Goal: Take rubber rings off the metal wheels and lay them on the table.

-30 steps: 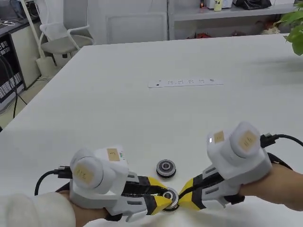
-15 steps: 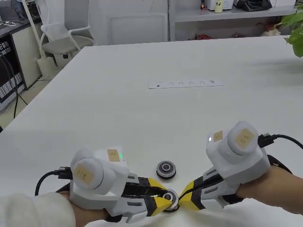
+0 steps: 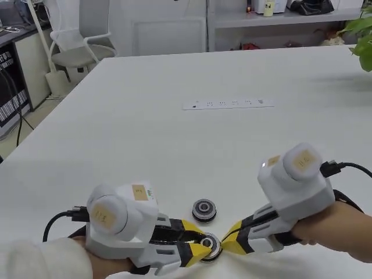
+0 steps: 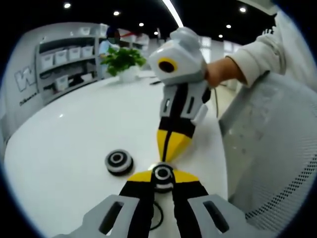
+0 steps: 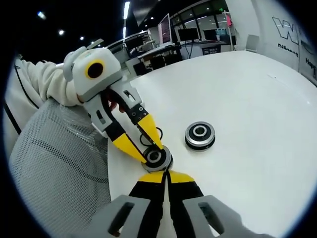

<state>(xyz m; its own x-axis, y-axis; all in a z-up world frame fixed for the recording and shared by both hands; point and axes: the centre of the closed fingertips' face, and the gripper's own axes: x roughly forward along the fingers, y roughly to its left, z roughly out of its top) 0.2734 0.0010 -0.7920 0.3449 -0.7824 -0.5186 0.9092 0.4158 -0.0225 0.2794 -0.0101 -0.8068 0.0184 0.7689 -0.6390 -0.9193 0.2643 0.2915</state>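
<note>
A small metal wheel (image 3: pixel 210 243) with a black rubber ring around it sits low over the table's near edge. My left gripper (image 3: pixel 200 247) is shut on it, its yellow tips on either side of the wheel (image 4: pixel 162 173). My right gripper (image 3: pixel 228 244) comes in from the right. Its jaws are pressed together and their tips (image 5: pixel 167 174) pinch the ring at the wheel's rim (image 5: pixel 157 157). A second wheel (image 3: pixel 204 208) lies flat on the table just beyond, ring still on. A thin black loop (image 4: pixel 157 218) shows between my left jaws.
The white table (image 3: pixel 174 139) stretches far ahead, with a white power strip (image 3: pixel 226 103) at its middle. A white chair (image 3: pixel 75 49) stands past the far left corner and a green plant (image 3: pixel 363 35) at the far right. My sleeve (image 3: pixel 35 258) is at the near left.
My right gripper's body has lifted and swung a little to the right while its tips stay at the wheel. The left gripper and both wheels have kept their places.
</note>
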